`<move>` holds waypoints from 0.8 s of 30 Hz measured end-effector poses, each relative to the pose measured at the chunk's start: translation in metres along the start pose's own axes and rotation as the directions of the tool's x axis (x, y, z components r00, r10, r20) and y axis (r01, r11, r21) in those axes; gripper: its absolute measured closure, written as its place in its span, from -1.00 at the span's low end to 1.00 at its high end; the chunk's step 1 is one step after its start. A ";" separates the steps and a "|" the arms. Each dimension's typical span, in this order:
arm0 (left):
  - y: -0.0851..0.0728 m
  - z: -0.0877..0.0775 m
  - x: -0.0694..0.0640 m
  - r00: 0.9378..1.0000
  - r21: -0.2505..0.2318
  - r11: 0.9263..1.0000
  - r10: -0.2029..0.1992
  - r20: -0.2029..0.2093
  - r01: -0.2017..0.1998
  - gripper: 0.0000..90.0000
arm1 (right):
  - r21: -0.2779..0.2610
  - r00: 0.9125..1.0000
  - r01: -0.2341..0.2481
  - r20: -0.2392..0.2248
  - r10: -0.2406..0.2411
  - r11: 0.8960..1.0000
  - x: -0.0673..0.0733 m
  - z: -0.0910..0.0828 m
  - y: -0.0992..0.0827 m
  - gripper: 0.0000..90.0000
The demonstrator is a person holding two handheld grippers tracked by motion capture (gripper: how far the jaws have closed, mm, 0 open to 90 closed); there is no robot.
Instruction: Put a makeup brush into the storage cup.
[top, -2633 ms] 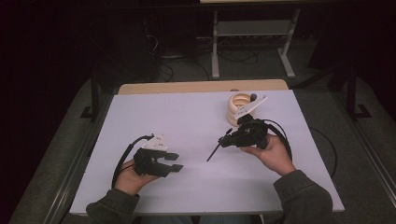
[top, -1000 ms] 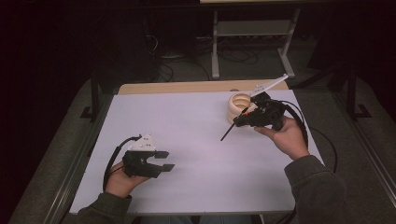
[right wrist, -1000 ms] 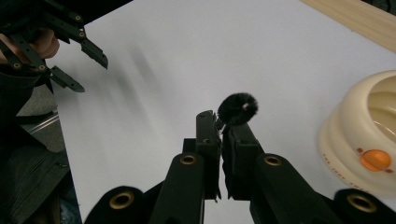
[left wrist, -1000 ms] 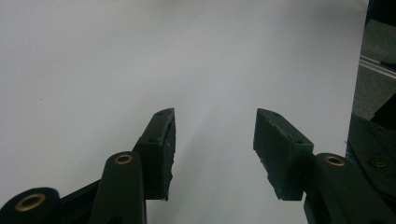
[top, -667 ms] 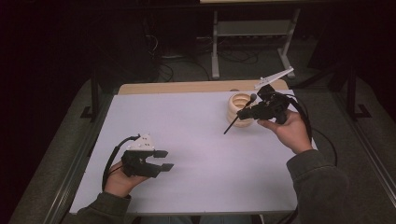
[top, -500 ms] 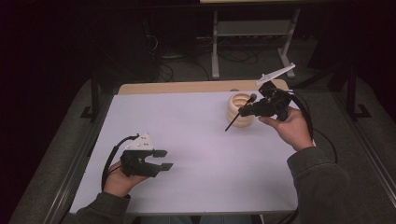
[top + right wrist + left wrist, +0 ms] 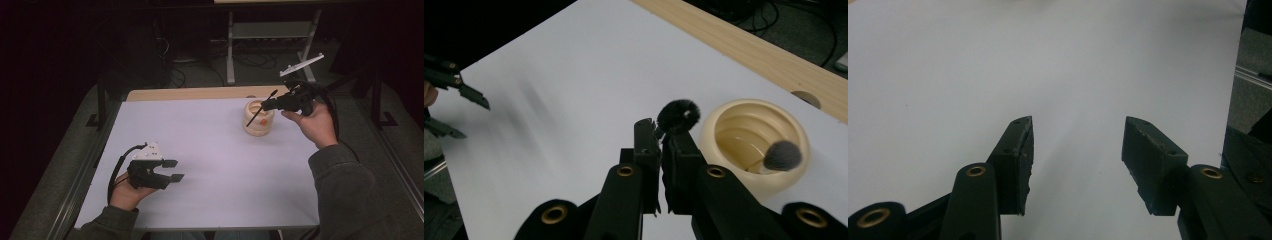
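Two black jaws of your right gripper point(image 7: 663, 137) are clamped together on the handle of a slim black makeup brush point(image 7: 260, 109), whose fluffy black head point(image 7: 678, 115) shows just past the jaw tips in the right gripper view. In the high view the right gripper point(image 7: 267, 105) hangs in the air above the cream-coloured round ribbed plastic cup point(image 7: 259, 119), just to the cup's right, and the brush slants down-left across the cup's front, its lower tip near the cup's left side; whether the tip touches the cup cannot be told. Inside the cup point(image 7: 758, 145) a second brush with a grey bristle head point(image 7: 782, 155) leans against the inner wall.

Your left gripper point(image 7: 171, 170) is well apart from the cup, down toward your near left edge of the white table sheet point(image 7: 215, 150). Its jaws stand partly open with nothing between them; in the left gripper view the two dark pads point(image 7: 1024, 155) have bare white sheet in the gap. Its black cable loops beside your left hand point(image 7: 127, 192). Beyond the cup, a pale wooden strip point(image 7: 200, 93) runs along the table's far edge.
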State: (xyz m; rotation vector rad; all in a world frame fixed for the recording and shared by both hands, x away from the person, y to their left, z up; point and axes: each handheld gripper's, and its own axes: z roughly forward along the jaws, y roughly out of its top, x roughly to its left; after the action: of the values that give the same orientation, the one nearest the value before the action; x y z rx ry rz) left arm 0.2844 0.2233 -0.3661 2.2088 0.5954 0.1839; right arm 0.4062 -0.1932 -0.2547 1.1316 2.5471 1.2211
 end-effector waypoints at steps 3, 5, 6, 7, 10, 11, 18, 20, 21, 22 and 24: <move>0.000 -0.001 0.000 1.000 -0.004 1.000 -0.006 -0.001 0.006 0.03 | -0.014 1.000 -0.024 0.017 0.025 1.000 -0.008 -0.002 0.003 0.88; 0.000 -0.001 0.000 1.000 -0.005 1.000 -0.004 -0.001 0.004 0.03 | -0.017 0.999 -0.038 0.029 0.038 0.999 -0.012 -0.002 0.005 0.88; 0.000 -0.001 0.000 1.000 -0.005 1.000 -0.004 -0.001 0.004 0.03 | -0.019 0.998 -0.042 0.034 0.043 0.999 -0.013 -0.002 0.005 0.88; 0.000 -0.001 0.001 1.000 -0.004 1.000 -0.002 -0.001 0.002 0.03 | -0.019 0.998 -0.049 0.041 0.050 0.999 -0.015 -0.003 0.006 0.88; 0.000 -0.002 0.001 1.000 -0.003 1.000 -0.003 -0.002 0.003 0.03 | -0.027 0.997 -0.057 0.051 0.058 0.998 -0.018 -0.004 0.007 0.88; 0.000 -0.002 0.001 1.000 -0.004 1.000 -0.003 -0.002 0.003 0.03 | -0.032 0.996 -0.070 0.061 0.072 0.997 -0.021 -0.004 0.008 0.88; 0.000 -0.002 0.001 1.000 -0.008 1.000 -0.007 -0.001 0.007 0.03 | -0.048 0.990 -0.099 0.091 0.103 0.994 -0.028 -0.006 0.007 0.88; 0.000 -0.002 0.001 1.000 -0.008 1.000 -0.006 0.000 0.006 0.02 | -0.058 0.987 -0.115 0.110 0.121 0.992 -0.031 -0.007 0.006 0.88; 0.000 -0.002 0.001 1.000 -0.007 1.000 -0.005 0.000 0.005 0.02 | -0.062 0.985 -0.117 0.117 0.124 0.991 -0.032 -0.007 0.006 0.88; 0.000 -0.002 0.001 1.000 -0.007 1.000 -0.005 0.000 0.005 0.02 | -0.063 0.985 -0.117 0.121 0.124 0.991 -0.033 -0.007 0.006 0.88; 0.000 -0.002 0.001 1.000 -0.005 1.000 -0.004 0.000 0.004 0.02 | -0.063 0.984 -0.121 0.125 0.128 0.991 -0.033 -0.006 0.006 0.88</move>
State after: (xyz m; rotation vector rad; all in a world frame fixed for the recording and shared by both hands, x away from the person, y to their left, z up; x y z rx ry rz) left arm 0.2847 0.2251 -0.3653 2.2023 0.5981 0.1831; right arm 0.4312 -0.2165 -0.2530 1.3297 2.3657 1.1938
